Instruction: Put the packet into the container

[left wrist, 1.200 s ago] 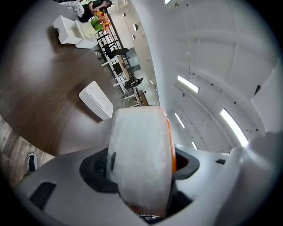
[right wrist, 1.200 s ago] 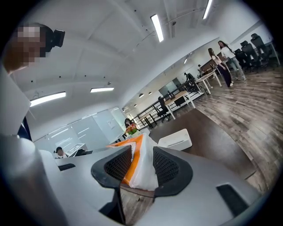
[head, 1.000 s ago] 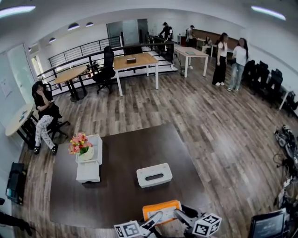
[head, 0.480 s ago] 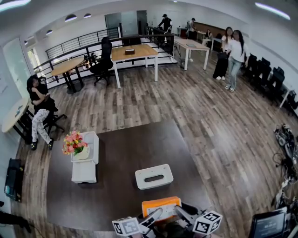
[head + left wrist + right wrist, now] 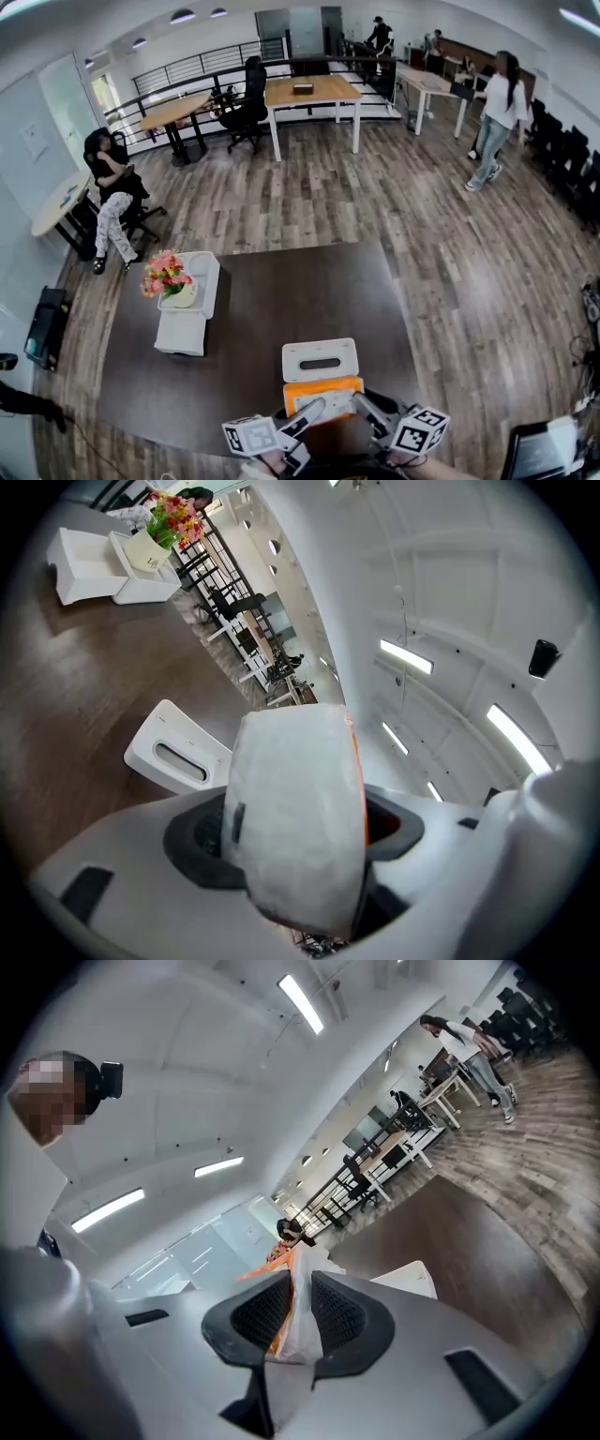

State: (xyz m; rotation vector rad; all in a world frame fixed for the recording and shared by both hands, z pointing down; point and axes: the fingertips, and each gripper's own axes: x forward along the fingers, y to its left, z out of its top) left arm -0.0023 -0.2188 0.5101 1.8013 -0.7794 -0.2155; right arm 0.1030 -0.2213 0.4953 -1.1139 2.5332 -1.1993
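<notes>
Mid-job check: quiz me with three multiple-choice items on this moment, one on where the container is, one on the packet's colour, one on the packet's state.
1. Where does the container stand?
A. On the white stand by the flowers.
B. On the dark table, just beyond the packet.
C. On the wooden floor.

2. What colour is the packet's top?
A. Green.
B. Blue.
C. Orange.

3. How is the packet now?
A. Inside the container.
B. Lying free on the table.
C. Outside the container, between the left gripper and the right gripper.

Key:
1 B: the head view shows it on the table past the packet.
2 C: its top shows orange there.
3 C: the left gripper's jaws clamp one end, and the right gripper's jaws are closing with its thin edge between them.
</notes>
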